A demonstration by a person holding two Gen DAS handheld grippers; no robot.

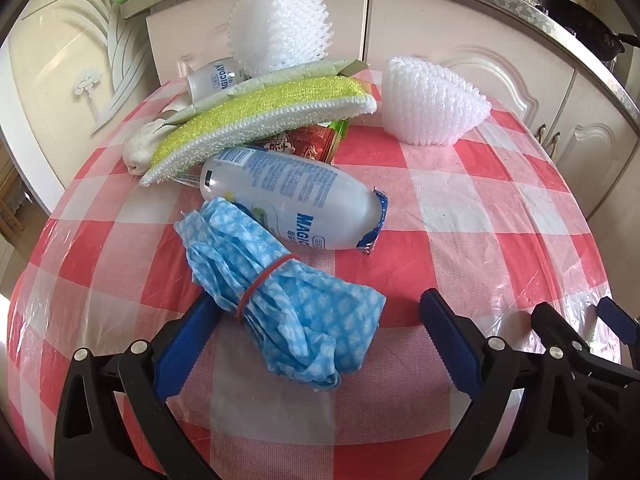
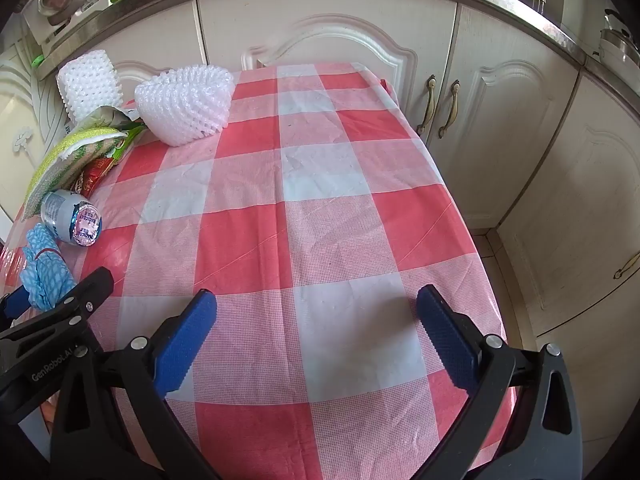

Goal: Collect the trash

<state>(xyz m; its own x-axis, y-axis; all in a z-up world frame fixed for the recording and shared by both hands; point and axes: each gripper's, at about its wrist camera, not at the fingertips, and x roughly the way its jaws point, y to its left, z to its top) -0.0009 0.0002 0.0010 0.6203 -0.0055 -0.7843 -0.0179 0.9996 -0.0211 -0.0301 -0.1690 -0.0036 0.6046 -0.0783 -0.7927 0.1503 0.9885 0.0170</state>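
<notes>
A pile of trash lies on the red-and-white checked tablecloth (image 1: 460, 208). Nearest is a blue patterned cloth bundle (image 1: 288, 300) tied with a red rubber band. My left gripper (image 1: 316, 308) stands open around its near end, the left pad beside it, the right pad well apart. Behind it lie a white drink bottle (image 1: 296, 196) on its side, a red snack wrapper (image 1: 312, 144), a yellow-green scrubbing pad (image 1: 260, 120), a second small bottle (image 1: 212, 80) and two white foam fruit nets (image 1: 432, 108). My right gripper (image 2: 316, 312) hangs open over bare cloth, the pile (image 2: 76, 216) far to its left.
Cream kitchen cabinets (image 2: 500, 120) with brass handles stand behind and to the right of the table. A stone counter (image 1: 560, 28) carries a dark pan. The table's right edge (image 2: 452, 200) drops to a tiled floor. The other gripper's body (image 1: 580, 344) shows at the lower right.
</notes>
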